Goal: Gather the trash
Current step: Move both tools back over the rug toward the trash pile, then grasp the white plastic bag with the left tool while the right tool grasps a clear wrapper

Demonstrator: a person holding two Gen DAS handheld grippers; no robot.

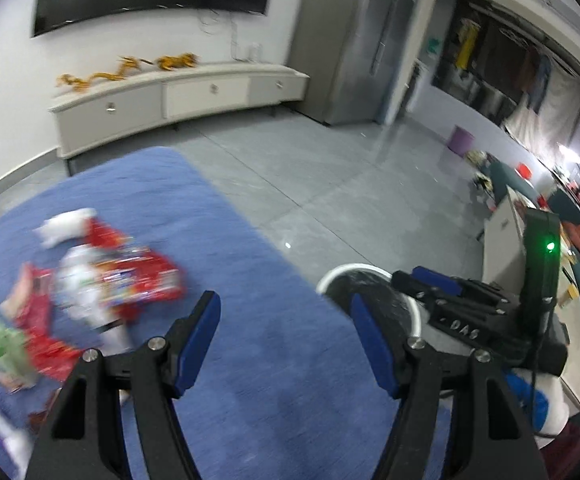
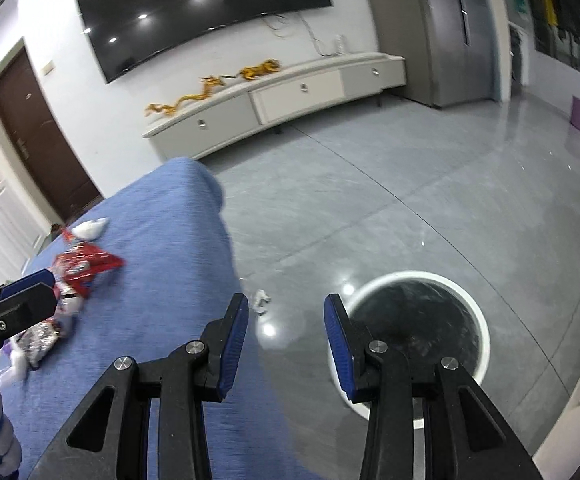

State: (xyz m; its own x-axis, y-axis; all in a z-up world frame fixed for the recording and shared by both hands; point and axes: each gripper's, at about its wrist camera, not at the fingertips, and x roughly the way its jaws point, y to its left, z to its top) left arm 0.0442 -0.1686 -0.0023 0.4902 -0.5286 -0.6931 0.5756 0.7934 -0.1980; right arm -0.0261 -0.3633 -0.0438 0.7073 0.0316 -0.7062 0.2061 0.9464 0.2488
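Left wrist view: my left gripper (image 1: 286,336) is spread apart, holding nothing. The wrappers (image 1: 102,280) lie at ten o'clock on the blue table (image 1: 274,392); I'd swing left and pinch one flat edge.

Right wrist view: my right gripper (image 2: 286,336) is also apart and holding nothing. The bin (image 2: 416,328) at two o'clock looks black-lined; contents unclear. A paper scrap (image 2: 261,300) lies on the floor (image 2: 370,200).

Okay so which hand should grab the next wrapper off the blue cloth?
Probably left. Its open tongs hang over the blue cloth beside the red and white crumpled wrappers; the right open tongs sit off the cloth edge, by the white-rimmed round bin.
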